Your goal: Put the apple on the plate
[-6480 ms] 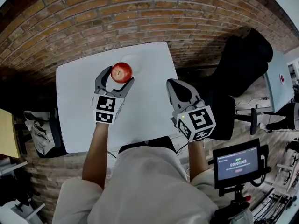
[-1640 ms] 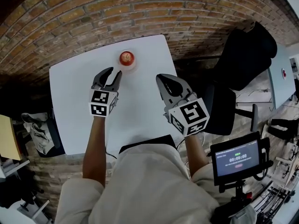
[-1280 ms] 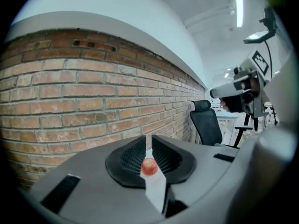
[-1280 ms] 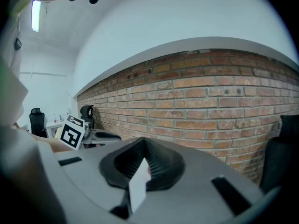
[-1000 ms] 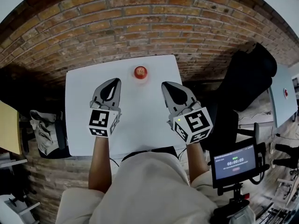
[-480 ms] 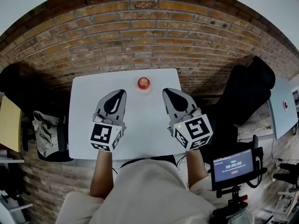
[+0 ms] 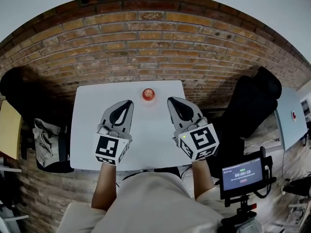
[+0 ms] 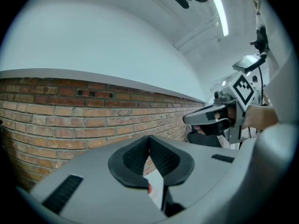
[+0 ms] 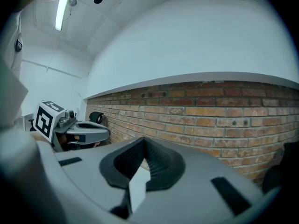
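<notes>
The red apple point(image 7: 148, 94) rests on a small white plate point(image 7: 148, 101) at the far edge of the white table point(image 7: 92, 130), close to the brick wall. My left gripper point(image 7: 129, 102) hovers left of and nearer than the apple, jaws shut with nothing in them. My right gripper point(image 7: 170, 100) hovers to the apple's right, also shut and empty. In the left gripper view the closed left gripper point(image 8: 149, 140) hides most of the scene, with a sliver of the apple point(image 8: 148, 188) showing below. The right gripper point(image 9: 144, 142) likewise fills its own view.
A brick wall point(image 7: 155, 47) rises right behind the table. A black chair point(image 7: 252, 106) stands to the right, a bag point(image 7: 46, 140) on a seat to the left. A monitor on a stand point(image 7: 243, 174) is at the lower right.
The apple, once held in the left gripper, now lies on the plate. The left jaws have closed. Both grippers have lifted and drawn back from the apple.
</notes>
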